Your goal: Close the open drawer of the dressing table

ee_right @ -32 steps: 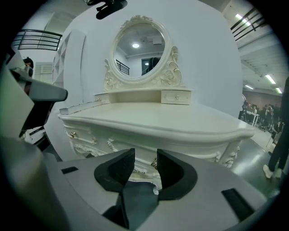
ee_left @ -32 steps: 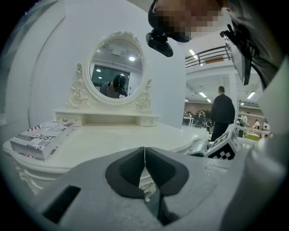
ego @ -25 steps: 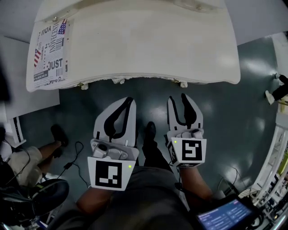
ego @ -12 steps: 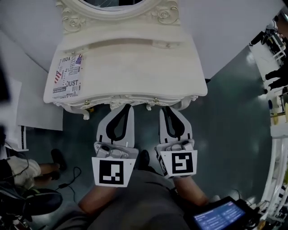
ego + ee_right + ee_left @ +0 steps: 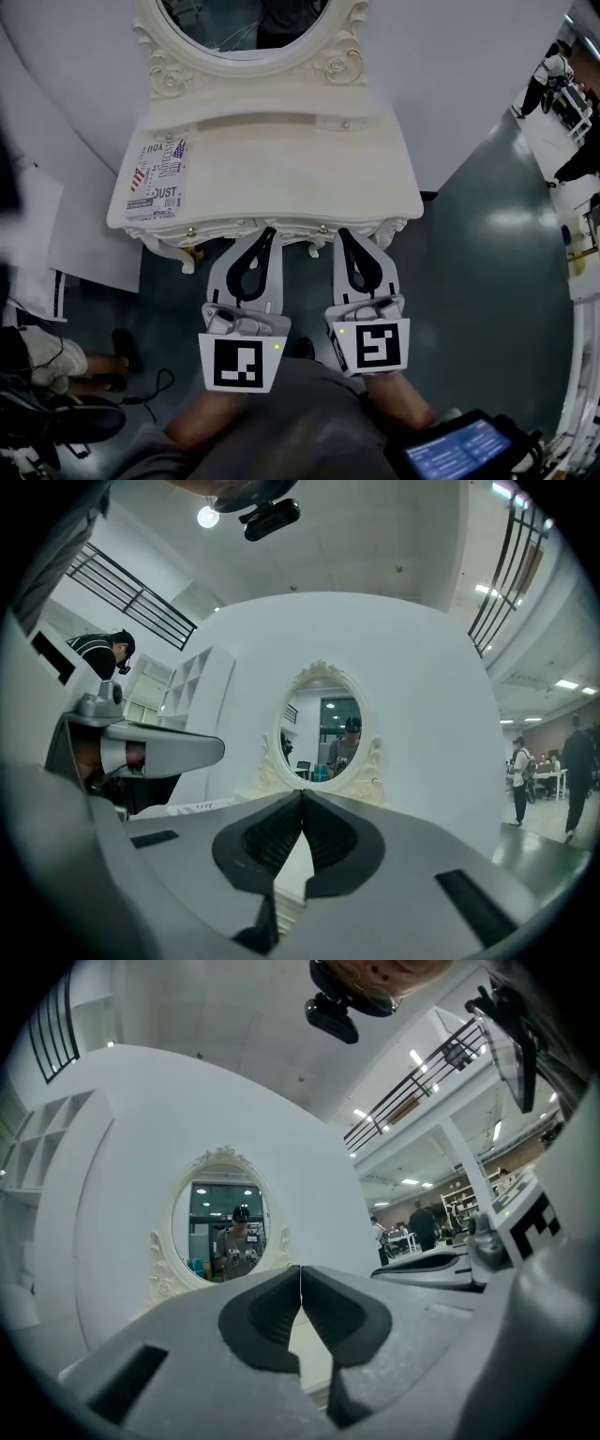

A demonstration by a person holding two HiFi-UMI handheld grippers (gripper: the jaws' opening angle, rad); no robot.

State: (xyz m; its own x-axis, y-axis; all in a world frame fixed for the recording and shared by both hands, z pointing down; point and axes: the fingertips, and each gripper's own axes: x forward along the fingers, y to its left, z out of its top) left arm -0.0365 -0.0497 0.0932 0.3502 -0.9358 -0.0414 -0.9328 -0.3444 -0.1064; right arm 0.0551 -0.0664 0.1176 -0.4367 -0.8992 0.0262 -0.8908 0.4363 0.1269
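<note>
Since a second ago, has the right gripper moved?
Yes. The right gripper has moved toward the dressing table, and its tips are now at the front edge. Its jaws have just been closing, with nothing between them.

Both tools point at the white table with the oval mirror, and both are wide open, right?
Not quite. They do point at the table with the oval mirror, but both are shut. The left gripper view shows the left tool with its jaws together on nothing. The right gripper view shows the same for the right tool, which has just closed.

Right tongs (image 5: 301, 793) just closed on nothing, oval mirror (image 5: 325, 728) straight ahead
</note>
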